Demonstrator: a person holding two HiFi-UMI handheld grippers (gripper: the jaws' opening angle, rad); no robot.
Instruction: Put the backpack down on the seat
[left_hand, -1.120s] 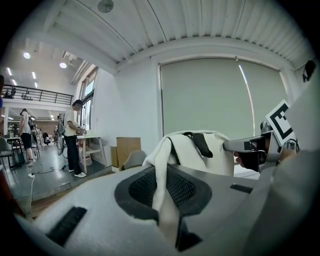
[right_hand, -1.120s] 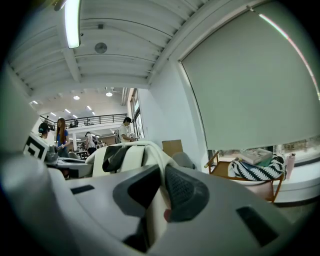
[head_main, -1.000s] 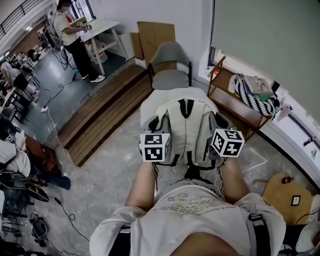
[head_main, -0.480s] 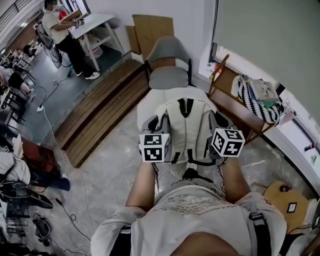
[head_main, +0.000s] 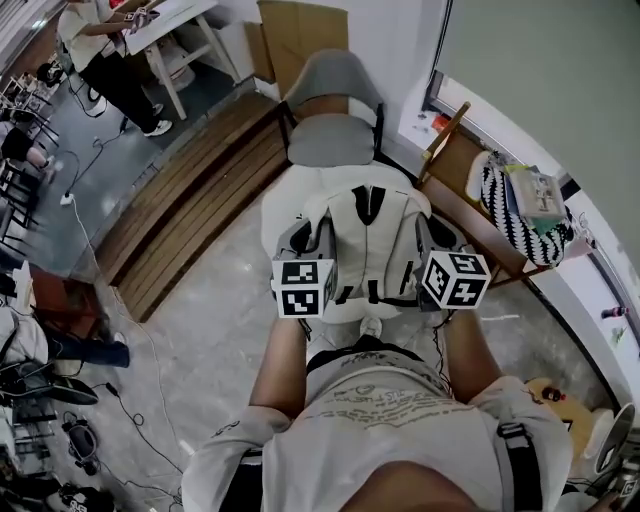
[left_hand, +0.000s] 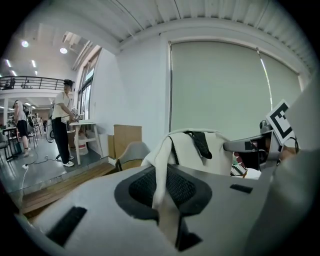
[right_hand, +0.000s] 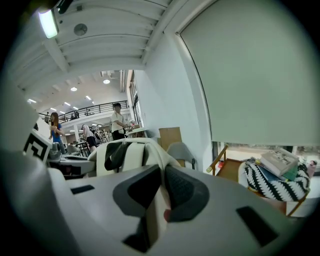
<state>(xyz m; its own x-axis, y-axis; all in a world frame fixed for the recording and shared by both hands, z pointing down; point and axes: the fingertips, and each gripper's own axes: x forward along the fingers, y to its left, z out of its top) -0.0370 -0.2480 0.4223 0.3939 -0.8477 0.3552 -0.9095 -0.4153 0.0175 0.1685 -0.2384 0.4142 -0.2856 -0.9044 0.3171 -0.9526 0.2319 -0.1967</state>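
The left tool has its jaws closed on the left strap, which runs up between the dark pads. The right tool likewise has its jaws nearly together, pinching the right strap. The cream backpack hangs between the two tools and just ahead of them, straps facing the person. Just beyond its top edge is the grey seat of a chair; whether bag and seat touch I cannot tell. Right of the right tool stands a wooden rack with a striped bag on it. Left of the left tool lie wooden boards. Behind the chair leans cardboard. Far off to the left, a person stands at a white desk.
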